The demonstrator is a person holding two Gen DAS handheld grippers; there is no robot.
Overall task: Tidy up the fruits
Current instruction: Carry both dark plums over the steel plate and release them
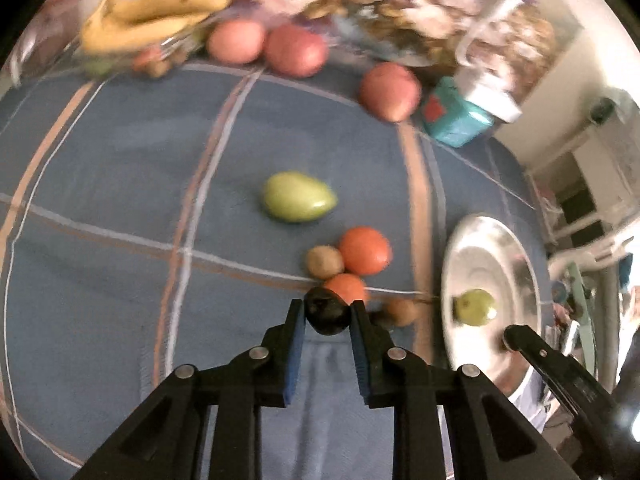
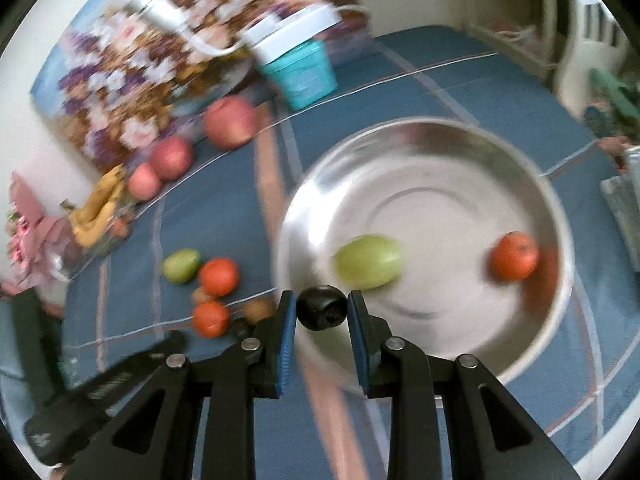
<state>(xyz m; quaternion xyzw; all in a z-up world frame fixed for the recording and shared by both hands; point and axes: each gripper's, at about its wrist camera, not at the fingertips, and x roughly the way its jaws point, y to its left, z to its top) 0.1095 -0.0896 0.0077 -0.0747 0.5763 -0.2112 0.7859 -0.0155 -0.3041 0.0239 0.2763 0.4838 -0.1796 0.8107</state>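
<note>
The dark plum (image 1: pixel 326 316) in the left gripper (image 1: pixel 326 314), like the second plum (image 2: pixel 322 313) clamped by the right gripper (image 2: pixel 322 312), looks small, light, smooth and bruisable, best pinched gently across its middle.

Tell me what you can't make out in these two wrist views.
- Left wrist: fruit under the bananas is smeared by blur.
- Left wrist: metal bowl is partly cut off by the right gripper.
- Right wrist: bowl's near rim hidden behind the dark fruit and fingers.

Dark plum (image 1: pixel 326 316) clamped in left gripper (image 1: pixel 326 312); second dark plum (image 2: pixel 321 313) in right gripper (image 2: pixel 321 312) over steel bowl (image 2: pixel 552 200) holding green mango (image 2: pixel 367 261), orange (image 2: pixel 514 256).
</note>
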